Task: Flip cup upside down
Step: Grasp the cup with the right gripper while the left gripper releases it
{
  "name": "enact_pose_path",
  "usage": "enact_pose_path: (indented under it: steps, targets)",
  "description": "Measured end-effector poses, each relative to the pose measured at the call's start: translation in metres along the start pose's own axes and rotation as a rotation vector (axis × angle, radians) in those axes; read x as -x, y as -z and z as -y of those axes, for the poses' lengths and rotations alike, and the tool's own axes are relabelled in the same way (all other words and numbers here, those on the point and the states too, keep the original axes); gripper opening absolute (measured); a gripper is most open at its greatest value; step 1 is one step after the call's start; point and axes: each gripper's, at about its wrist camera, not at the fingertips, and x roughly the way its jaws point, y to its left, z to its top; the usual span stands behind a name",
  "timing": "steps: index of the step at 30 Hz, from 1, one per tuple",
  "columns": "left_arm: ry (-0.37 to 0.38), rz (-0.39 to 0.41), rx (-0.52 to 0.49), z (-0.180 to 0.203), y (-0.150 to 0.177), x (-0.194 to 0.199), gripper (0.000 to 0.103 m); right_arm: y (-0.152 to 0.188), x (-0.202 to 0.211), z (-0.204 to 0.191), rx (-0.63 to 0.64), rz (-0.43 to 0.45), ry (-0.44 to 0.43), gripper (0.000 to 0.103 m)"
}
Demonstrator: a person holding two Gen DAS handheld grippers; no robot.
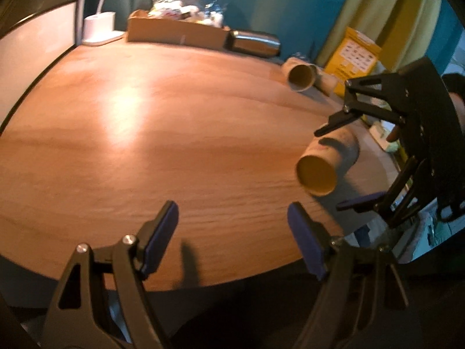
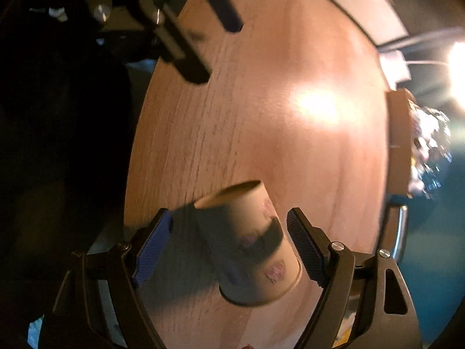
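Note:
A beige paper cup (image 1: 328, 163) lies on its side near the right edge of the round wooden table (image 1: 174, 133), its open mouth facing my left camera. In the right wrist view the cup (image 2: 252, 244) is blurred and tilted, between the two blue pads without touching them. My right gripper (image 2: 229, 244) is open around it; it also shows in the left wrist view (image 1: 328, 168). My left gripper (image 1: 232, 238) is open and empty above the table's near edge, left of the cup.
A second paper cup (image 1: 300, 77) lies on its side at the far right edge. A metal flask (image 1: 255, 43), a cardboard box (image 1: 174, 32) with foil-wrapped items, a white lamp base (image 1: 98, 27) and a yellow box (image 1: 353, 58) line the back.

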Motion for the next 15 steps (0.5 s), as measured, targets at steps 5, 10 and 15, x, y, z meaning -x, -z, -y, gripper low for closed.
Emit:
enact_pose_path:
  steps: [5,10,15]
  targets:
    - [0.009,0.008,0.046,-0.020,0.006,0.003,0.079,-0.008,-0.015,0.005,0.066,-0.078,-0.015,0.069]
    - [0.020,0.015,0.065,-0.030,0.007,0.004,0.079,-0.013,-0.021,0.008,0.091,-0.097,-0.026,0.064]
    - [0.021,0.023,0.075,-0.033,0.009,0.008,0.079,-0.017,-0.019,0.007,0.087,-0.108,-0.030,0.063]
